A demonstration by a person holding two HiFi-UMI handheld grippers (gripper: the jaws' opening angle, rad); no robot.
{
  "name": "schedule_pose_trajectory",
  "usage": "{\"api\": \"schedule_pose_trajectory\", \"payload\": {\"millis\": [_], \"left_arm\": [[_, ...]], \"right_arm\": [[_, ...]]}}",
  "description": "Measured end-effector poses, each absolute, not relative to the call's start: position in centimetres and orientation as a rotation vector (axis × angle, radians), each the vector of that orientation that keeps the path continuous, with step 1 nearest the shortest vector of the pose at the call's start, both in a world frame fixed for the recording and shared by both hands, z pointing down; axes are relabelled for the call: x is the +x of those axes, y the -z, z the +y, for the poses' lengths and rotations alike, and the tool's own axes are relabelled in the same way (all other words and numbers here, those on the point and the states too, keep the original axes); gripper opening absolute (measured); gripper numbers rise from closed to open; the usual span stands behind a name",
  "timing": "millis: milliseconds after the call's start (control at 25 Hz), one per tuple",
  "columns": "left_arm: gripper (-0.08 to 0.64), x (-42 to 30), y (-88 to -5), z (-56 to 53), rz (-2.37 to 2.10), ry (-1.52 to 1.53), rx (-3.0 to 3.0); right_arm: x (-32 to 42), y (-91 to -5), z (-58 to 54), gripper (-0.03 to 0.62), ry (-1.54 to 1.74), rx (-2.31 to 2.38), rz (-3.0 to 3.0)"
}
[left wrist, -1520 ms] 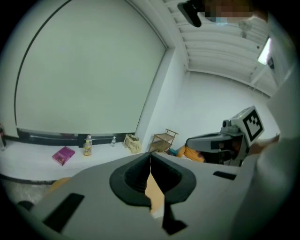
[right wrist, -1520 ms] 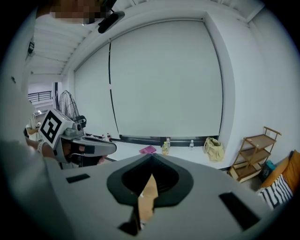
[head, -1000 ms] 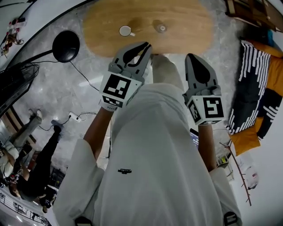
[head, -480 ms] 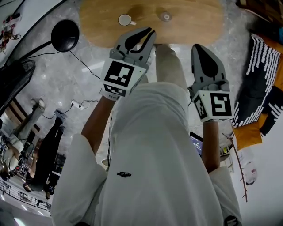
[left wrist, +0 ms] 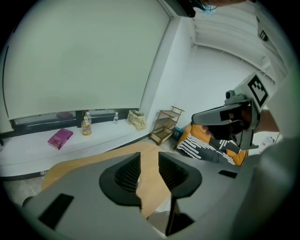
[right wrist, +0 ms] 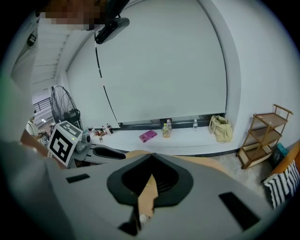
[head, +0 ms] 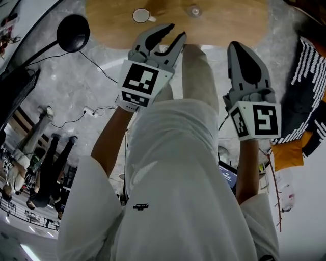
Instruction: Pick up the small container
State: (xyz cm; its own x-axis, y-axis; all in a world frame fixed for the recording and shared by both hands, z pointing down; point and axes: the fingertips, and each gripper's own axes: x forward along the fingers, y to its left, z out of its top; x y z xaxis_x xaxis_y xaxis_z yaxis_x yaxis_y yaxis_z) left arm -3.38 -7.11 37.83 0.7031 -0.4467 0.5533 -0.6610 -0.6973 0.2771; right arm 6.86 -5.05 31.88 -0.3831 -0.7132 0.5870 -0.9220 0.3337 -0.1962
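The wooden table (head: 229, 25), oval and pale, fills the top of the head view. Both grippers hover at its near edge, above the person's white-clad legs (head: 196, 76). The left gripper (head: 177, 30) has just been opening its jaws; they stand apart with only bare tabletop showing between them. The right gripper (head: 237, 47) has its jaws pressed together on nothing. Neither has reached the things on the table, so the likely trouble is a reach to the wrong one: a white cup (head: 140, 16) sits on the table's left part, close to the parted jaws, and could be grabbed or knocked. The gap may also prove too narrow and push the target across the smooth wood. The small container (head: 193, 10) stands near the table's middle: tiny, round, greyish or clear, its detail too small to tell.
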Motion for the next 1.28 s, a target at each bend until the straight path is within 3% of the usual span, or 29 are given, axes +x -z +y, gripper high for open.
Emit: {"api": "schedule_pose_trajectory", "payload": {"millis": [360, 720, 1280], "left_arm": [[0.169, -1.4, -42.5, -7.9, -0.831, -0.681, 2.413], [0.310, -0.1, -47.4, -7.5, -0.813, -0.728, 2.388], [0.337, 1.8, -53.2, -8.8, -0.914, -0.806, 2.362]], "right_arm": [[7.2, -35.5, -6.1, 0.008, -0.769, 1.386, -2.224], [8.2, -39.2, -7.2, 0.008, -0.811, 1.367, -2.226], [10.1, -43.3, -8.6, 0.008, -0.873, 1.358, -2.229]]}}
